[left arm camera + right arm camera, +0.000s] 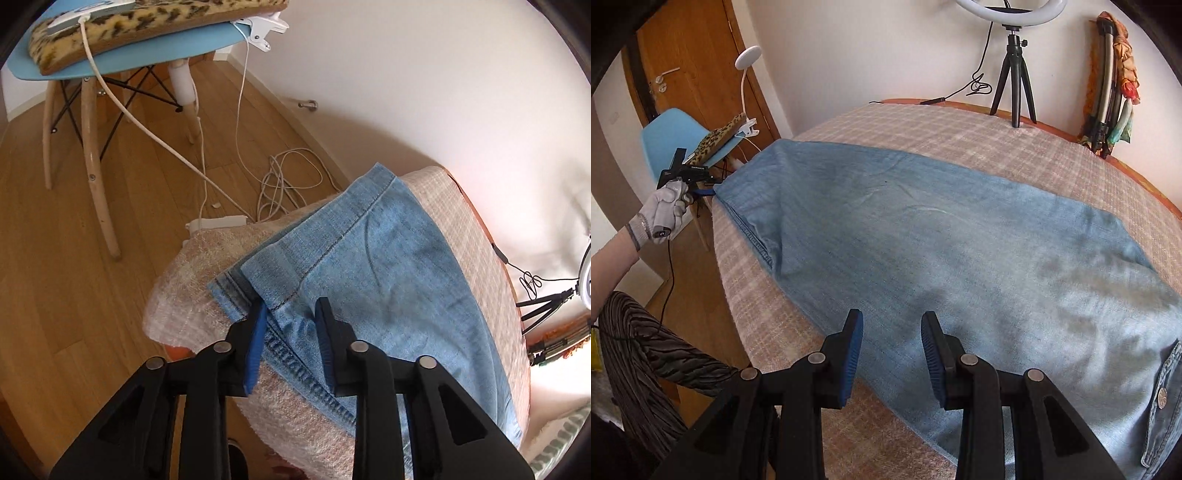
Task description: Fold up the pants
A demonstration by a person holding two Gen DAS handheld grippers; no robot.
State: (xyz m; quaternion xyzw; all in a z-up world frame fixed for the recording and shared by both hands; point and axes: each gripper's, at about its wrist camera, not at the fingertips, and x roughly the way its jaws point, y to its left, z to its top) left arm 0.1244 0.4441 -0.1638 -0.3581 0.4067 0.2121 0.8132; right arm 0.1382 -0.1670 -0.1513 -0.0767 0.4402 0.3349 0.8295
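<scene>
Light blue denim pants point(923, 229) lie flat, legs stacked, on a checked blanket point(960, 133) over the bed. The waist with a metal button point(1162, 398) is at the lower right, the hems at the far left. My left gripper point(291, 314) is open, its jaws on either side of the hem corner point(273, 280) at the bed's edge; it also shows in the right wrist view point(701, 188), held by a gloved hand. My right gripper point(892, 328) is open and empty, just over the pants' near edge around the thigh.
A blue chair point(122, 62) with a leopard cushion point(147, 29) and a clip lamp point(748, 59) stands left of the bed. White cables point(284, 177) lie on the wooden floor. A ring light on a tripod point(1015, 74) stands on the far side of the bed.
</scene>
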